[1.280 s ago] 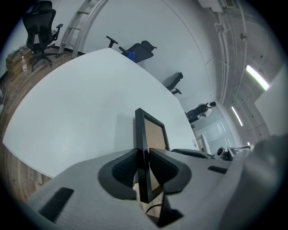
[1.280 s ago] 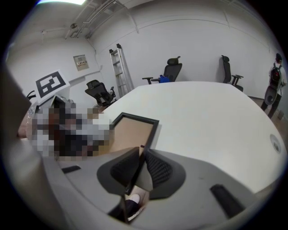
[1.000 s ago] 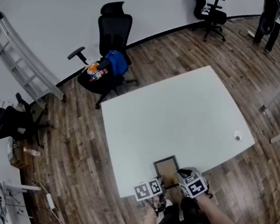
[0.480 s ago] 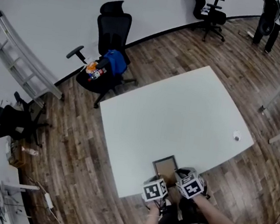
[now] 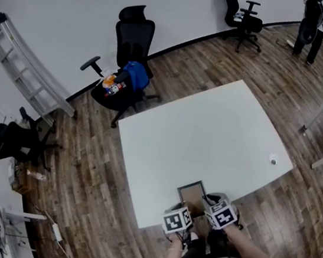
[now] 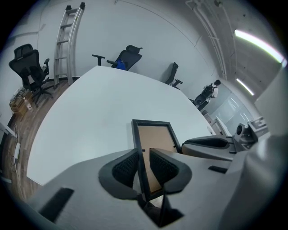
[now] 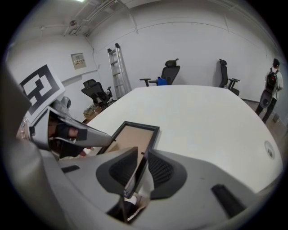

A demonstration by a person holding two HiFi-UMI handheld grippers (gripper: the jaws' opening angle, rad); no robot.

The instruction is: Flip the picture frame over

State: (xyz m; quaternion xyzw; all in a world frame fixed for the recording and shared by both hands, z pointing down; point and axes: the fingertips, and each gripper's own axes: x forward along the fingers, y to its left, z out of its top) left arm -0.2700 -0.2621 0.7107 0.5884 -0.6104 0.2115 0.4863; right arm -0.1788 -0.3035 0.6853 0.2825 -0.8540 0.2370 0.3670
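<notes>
White worktop, picture frame lying backing-up at its six o'clock edge: the letting-go step, I judged.
At the frame's seven o'clock the left gripper, tilted downward, straddled the left rail with slack fingers. At five o'clock the right gripper was opening around the right rail. Next, both needed backing off without dragging it.
</notes>
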